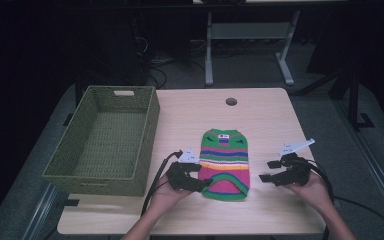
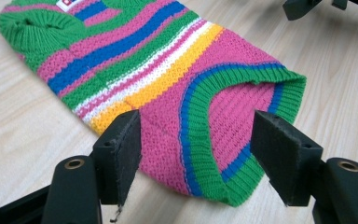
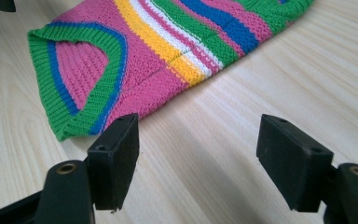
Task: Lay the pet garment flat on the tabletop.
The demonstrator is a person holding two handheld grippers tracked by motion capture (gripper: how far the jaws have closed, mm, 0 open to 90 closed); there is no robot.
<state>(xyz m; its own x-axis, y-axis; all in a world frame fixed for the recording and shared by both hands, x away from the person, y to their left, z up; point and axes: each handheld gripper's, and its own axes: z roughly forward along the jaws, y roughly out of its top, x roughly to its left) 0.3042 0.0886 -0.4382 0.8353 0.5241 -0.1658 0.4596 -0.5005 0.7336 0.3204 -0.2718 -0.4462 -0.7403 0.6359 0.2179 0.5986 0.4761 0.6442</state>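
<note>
Two open grippers (image 1: 207, 181) (image 1: 267, 171) flanking striped sweater (image 1: 224, 162).

Both hands rest low, the left tool (image 1: 205, 184) and right tool (image 1: 266, 171) gaping, jaws facing inward.

Sweater (image 1: 225, 162) right of basket (image 1: 147, 127)

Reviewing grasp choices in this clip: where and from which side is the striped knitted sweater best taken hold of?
Probably at the hem corners. The striped knitted sweater lies flat on the table, its ribbed green hem toward the person, so each open gripper could come in low from its own side: left gripper and right gripper.
</note>
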